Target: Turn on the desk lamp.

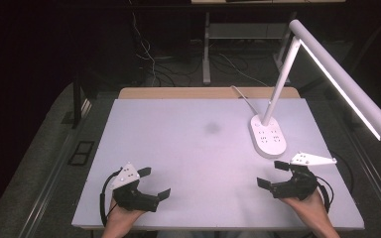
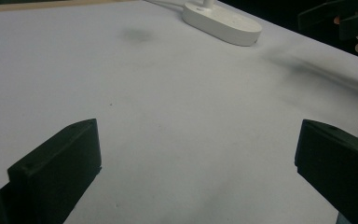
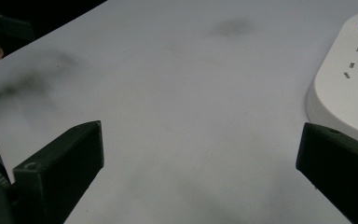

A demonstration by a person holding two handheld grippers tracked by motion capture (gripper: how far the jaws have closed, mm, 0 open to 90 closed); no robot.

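Observation:
My left gripper point(image 1: 155, 182) sits low over the near left of the white tabletop point(image 1: 188, 148), jaws wide apart with nothing between them. Its own view shows the left gripper point(image 2: 198, 140) framing bare white surface. My right gripper point(image 1: 271, 173) is at the near right, just in front of the white lamp base point(image 1: 268, 135), also open and empty. In the right gripper view the right gripper point(image 3: 200, 140) has the lamp base point(image 3: 349, 88) beside its right jaw, not touching it.
A white desk lamp stands on the far right, its long lit head point(image 1: 347, 82) reaching out over the table's right edge. A faint dark smudge point(image 1: 212, 128) marks the middle of the board. Cables and a desk leg lie on the dark floor beyond.

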